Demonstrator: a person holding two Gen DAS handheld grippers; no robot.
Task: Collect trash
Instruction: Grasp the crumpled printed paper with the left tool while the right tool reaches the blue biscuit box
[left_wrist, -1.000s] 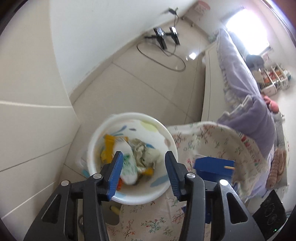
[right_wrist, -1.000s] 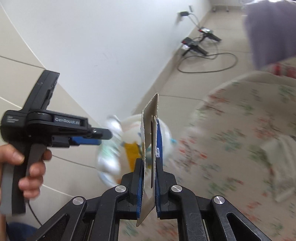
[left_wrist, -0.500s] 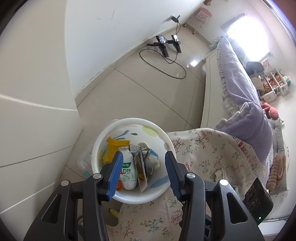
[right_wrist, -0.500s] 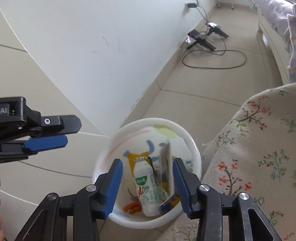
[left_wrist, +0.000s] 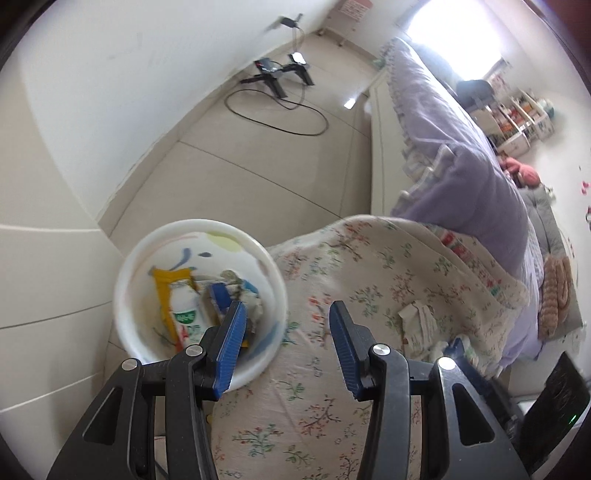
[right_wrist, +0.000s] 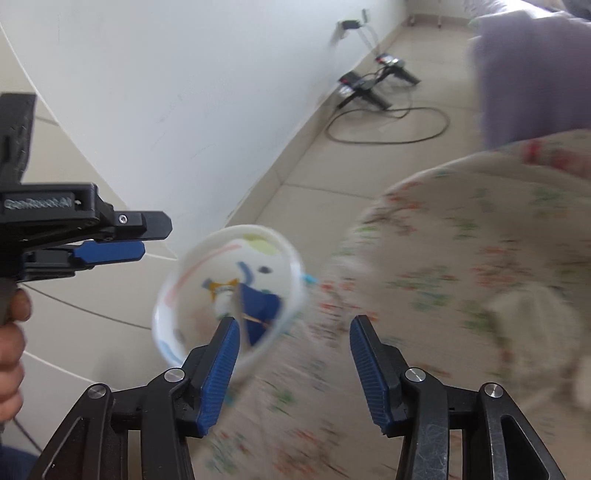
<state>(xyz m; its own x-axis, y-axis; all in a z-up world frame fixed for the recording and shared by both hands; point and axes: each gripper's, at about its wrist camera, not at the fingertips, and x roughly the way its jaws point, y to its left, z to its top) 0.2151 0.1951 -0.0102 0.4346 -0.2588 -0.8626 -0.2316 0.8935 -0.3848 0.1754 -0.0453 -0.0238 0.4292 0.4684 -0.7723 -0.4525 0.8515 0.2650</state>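
1. The white round plastic bin (left_wrist: 127, 295) stands on the floor, tight against the edge of the bed with the floral cotton cover (left_wrist: 369, 280). It already holds a white drink bottle (left_wrist: 184, 314), a yellow wrapper (left_wrist: 164, 277) and a blue flat card box (left_wrist: 221, 295).
2. The right gripper (right_wrist: 291, 354) has its fingers opening with nothing between them. The left gripper (left_wrist: 284, 343) is also parted and empty.
3. Risk: the crumpled white paper scrap (left_wrist: 417, 321) lies on the soft cover; fingers closing there may pinch fabric along with it, dragging the cover.
4. Risk: the bin looks crowded, so a further piece dropped from high up could bounce off the upright box onto the floor.
5. Only the left view shows the paper scrap sharply; the right view is motion-blurred but shows the left gripper from the side, with a hand (right_wrist: 11, 354) on its handle.
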